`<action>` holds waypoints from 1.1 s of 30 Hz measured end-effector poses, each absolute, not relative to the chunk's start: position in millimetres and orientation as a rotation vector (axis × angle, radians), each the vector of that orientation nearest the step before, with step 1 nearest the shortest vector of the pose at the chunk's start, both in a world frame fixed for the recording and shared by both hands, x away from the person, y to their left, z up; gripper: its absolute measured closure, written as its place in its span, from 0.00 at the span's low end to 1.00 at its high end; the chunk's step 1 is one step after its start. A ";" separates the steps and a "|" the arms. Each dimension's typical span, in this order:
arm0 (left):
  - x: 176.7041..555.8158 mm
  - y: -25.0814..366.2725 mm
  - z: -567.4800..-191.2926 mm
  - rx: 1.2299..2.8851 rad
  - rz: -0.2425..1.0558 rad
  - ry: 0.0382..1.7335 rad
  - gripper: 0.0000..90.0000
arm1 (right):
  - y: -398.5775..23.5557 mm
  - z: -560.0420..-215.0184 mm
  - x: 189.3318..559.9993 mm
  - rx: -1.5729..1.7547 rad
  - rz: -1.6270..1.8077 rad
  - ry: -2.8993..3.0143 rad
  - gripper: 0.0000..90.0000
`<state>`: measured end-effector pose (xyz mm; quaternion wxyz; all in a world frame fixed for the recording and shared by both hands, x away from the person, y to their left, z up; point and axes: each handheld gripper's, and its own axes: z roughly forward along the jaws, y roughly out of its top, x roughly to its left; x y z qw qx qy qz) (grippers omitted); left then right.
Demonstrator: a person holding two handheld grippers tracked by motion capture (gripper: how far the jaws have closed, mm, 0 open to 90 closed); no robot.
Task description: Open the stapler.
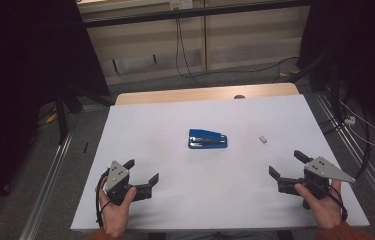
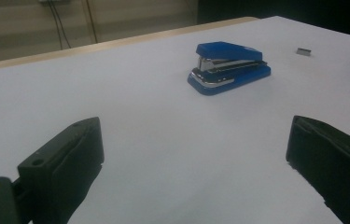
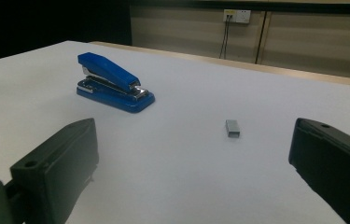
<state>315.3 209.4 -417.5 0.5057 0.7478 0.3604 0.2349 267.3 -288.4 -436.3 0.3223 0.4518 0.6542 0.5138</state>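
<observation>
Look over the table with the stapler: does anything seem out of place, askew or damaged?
Nothing stands out. The blue stapler sits flat and closed near the middle of the white table, with a small block of staples lying apart to its right. Both grippers, left and right, are open, touching neither.

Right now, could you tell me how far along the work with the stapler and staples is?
Nothing looks done: the blue stapler sits closed mid-table, the staple strip lies apart to its right. Nothing is in hand; the left gripper and right gripper are open, empty. Everything remains.
</observation>
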 end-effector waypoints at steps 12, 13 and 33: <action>316.7 201.3 -415.6 1.822 0.503 0.851 0.07 | -279.2 -437.4 270.1 1.145 1.376 1.768 0.02; 317.0 200.5 -415.6 1.825 0.503 0.848 0.07 | -278.4 -437.1 270.1 1.143 1.384 1.768 0.02; 327.5 182.3 -416.1 1.865 0.478 0.801 0.06 | -248.7 -436.9 284.8 1.065 1.394 1.854 0.01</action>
